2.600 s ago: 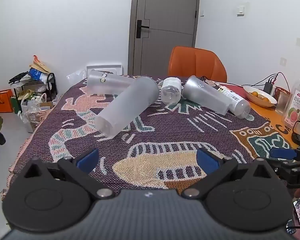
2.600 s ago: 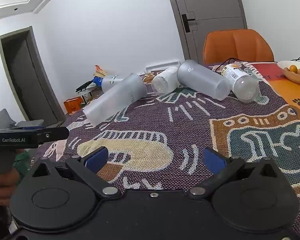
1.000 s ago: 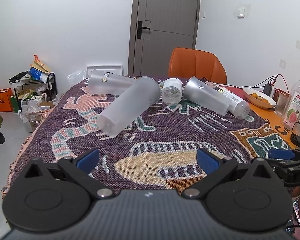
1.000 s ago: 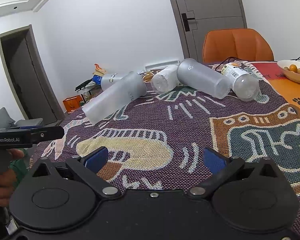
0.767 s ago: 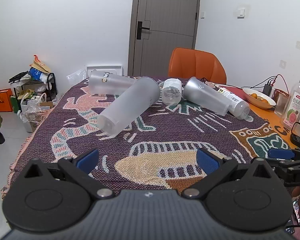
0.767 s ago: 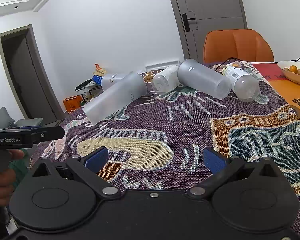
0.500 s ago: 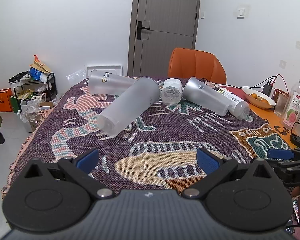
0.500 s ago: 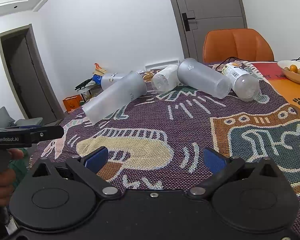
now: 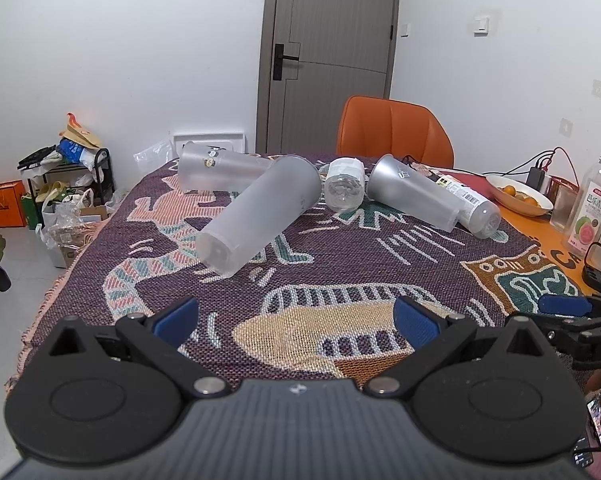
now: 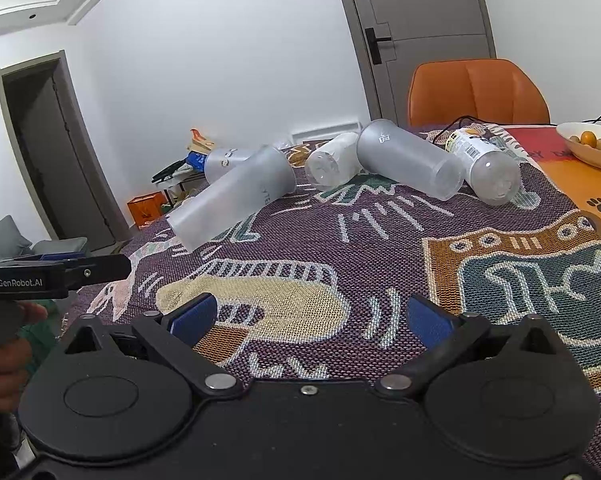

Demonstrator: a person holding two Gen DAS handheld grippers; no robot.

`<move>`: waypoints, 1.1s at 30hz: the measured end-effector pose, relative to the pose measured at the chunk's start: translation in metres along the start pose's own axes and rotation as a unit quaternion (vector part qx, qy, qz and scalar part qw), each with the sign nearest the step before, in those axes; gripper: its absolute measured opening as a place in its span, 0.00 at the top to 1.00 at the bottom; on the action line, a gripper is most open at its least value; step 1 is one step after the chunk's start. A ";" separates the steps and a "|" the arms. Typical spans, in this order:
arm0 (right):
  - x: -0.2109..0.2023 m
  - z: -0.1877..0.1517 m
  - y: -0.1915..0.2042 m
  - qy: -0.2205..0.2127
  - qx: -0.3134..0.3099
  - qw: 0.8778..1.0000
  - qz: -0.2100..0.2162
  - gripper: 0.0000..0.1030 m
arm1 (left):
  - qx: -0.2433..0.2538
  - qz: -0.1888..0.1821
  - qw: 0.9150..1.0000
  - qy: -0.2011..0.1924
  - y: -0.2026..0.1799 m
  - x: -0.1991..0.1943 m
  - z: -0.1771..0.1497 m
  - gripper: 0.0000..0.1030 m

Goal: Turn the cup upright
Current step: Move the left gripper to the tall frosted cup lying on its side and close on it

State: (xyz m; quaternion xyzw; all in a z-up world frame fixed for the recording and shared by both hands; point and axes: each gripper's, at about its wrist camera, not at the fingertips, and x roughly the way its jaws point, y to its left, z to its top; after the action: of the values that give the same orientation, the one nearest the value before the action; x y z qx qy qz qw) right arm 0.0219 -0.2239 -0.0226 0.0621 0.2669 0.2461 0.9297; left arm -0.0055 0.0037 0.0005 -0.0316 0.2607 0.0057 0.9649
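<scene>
Three frosted plastic cups lie on their sides on a patterned woven cloth (image 9: 340, 272). The nearest cup (image 9: 260, 218) (image 10: 232, 200) lies diagonally, base toward me. A second cup (image 9: 412, 192) (image 10: 408, 166) lies right of centre. A third cup (image 9: 220, 168) (image 10: 226, 162) lies at the far left. My left gripper (image 9: 296, 318) is open and empty, low over the near cloth. My right gripper (image 10: 310, 316) is open and empty, also near the front. Each gripper shows at the edge of the other's view.
Two clear bottles (image 9: 344, 190) (image 9: 474, 206) lie among the cups. An orange chair (image 9: 394, 132) stands behind the table. A bowl of oranges (image 9: 518, 198), a drink bottle (image 9: 588, 208) and cables sit at the right. Clutter and a rack (image 9: 68, 184) stand on the floor at the left.
</scene>
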 end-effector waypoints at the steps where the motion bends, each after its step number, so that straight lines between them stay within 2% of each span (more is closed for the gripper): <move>1: 0.000 0.000 0.000 0.000 0.000 1.000 0.000 0.00 | 0.001 0.000 1.000 -0.001 0.000 0.000 0.000 0.00; 16: 0.018 0.013 -0.008 0.000 0.024 1.000 -0.007 0.00 | 0.048 -0.015 0.999 -0.011 0.002 0.021 0.028 0.01; 22: 0.031 0.021 -0.022 0.003 0.065 0.998 0.004 0.00 | 0.087 -0.013 0.996 0.001 0.004 0.045 0.039 0.00; 33: 0.057 0.033 -0.044 0.002 0.099 0.995 -0.007 0.00 | 0.105 -0.016 0.994 0.024 0.015 0.086 0.065 0.04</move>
State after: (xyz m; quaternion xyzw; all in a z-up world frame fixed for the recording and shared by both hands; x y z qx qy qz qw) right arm 0.0998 -0.2341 -0.0318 0.1517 0.2919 0.2115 0.9203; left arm 0.1008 0.0220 0.0121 0.0656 0.2822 -0.0375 0.9564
